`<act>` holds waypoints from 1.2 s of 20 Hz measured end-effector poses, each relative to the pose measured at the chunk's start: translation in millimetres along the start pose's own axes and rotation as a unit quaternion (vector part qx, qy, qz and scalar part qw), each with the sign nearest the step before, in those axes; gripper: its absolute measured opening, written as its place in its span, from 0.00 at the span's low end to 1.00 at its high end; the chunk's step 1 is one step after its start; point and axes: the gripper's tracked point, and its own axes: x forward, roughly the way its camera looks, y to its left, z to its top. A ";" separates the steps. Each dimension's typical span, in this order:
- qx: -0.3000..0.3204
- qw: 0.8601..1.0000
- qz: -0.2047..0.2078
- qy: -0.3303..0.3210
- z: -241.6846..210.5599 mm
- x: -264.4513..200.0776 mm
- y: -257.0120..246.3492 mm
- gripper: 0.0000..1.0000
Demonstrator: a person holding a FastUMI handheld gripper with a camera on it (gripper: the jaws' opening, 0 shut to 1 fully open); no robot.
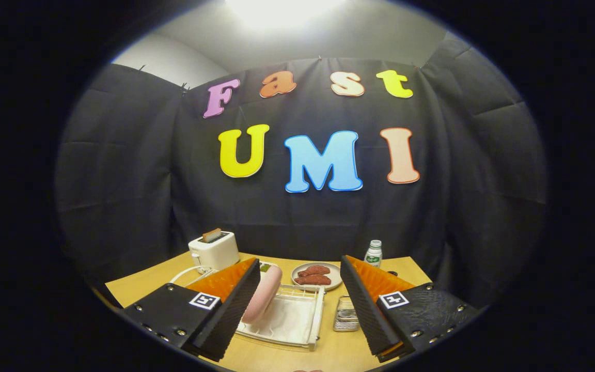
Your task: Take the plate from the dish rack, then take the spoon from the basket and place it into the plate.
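With our gripper [297, 305] wide open and holding nothing, the pink plate [263, 293] stands on edge in the white dish rack [297, 319] just ahead beside the left finger, which we judge could knock it over on a skewed approach.

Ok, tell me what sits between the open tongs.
In the gripper view, the tongs stand open. Between them lie the white dish rack holding the pink plate on edge, and the small metal basket beside the rack.
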 end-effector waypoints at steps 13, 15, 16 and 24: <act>0.031 0.961 0.031 0.273 -108.7 140.8 40.4 0.97; 0.046 0.947 0.031 0.318 -127.9 151.2 43.6 0.97; 0.052 0.940 0.033 0.336 -135.0 154.9 45.4 0.98; 0.117 0.859 0.040 0.497 -198.5 158.8 58.5 0.95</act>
